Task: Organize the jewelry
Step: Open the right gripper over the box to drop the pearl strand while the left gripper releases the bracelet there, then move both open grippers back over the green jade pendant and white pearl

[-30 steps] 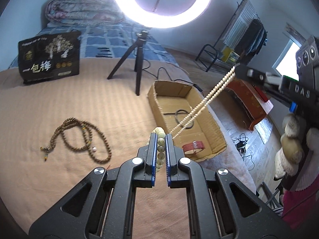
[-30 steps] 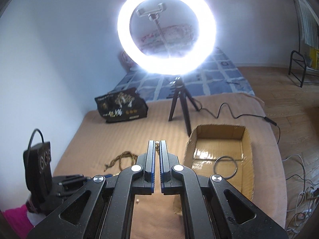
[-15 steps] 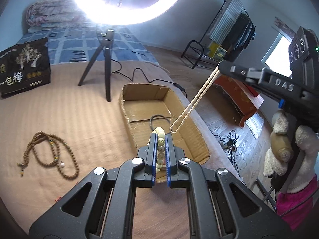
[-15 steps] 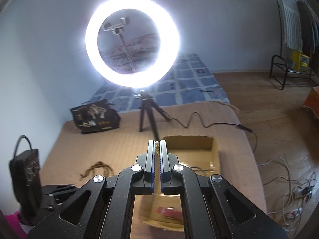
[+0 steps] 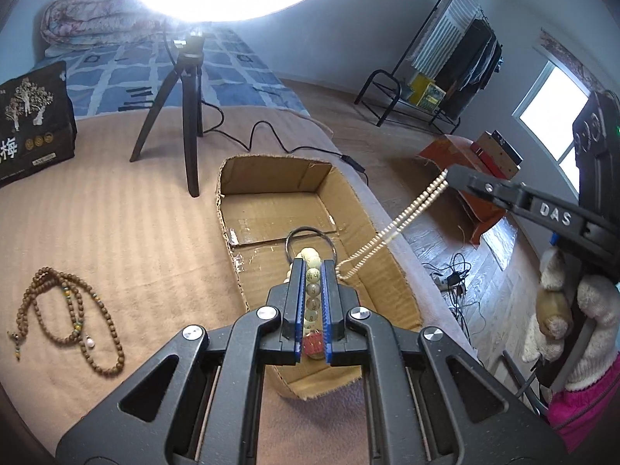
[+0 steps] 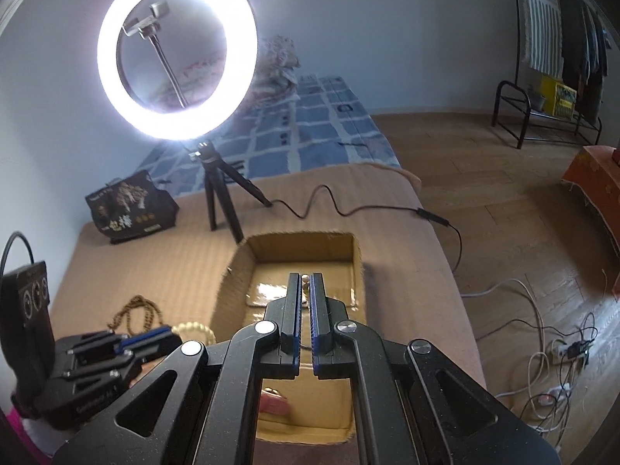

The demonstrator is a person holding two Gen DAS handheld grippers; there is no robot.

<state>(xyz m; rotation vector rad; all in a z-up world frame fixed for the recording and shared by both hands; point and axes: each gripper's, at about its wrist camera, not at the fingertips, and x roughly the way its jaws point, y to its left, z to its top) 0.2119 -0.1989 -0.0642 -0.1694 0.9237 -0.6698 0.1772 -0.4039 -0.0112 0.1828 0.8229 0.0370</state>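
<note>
The left gripper (image 5: 313,271) tilts downward over the open cardboard box (image 5: 391,271), its blue-lined jaws clamped on a row of large, round, pale greenish beads of a bracelet (image 5: 312,285). From the right side of the left wrist view the right gripper (image 5: 449,173) reaches in at a slant, jaws pinched together on a doubled strand of small cream beads (image 5: 407,215), which runs taut from its tip down to the box beside the left gripper. In the right wrist view the right gripper (image 6: 305,281) points down over the same box (image 6: 358,267). The box is shallow, brown and rough-edged, with glossy tape across its floor; a thin dark ring (image 5: 306,232) and a red item (image 5: 313,345) lie inside. It sits near the right edge of a bed covered in ribbed tan cloth (image 5: 116,232). A brown wooden-bead necklace (image 5: 73,310) lies coiled well to the left, with open cloth between. A black tripod (image 5: 186,116) stands just behind the box.
</note>
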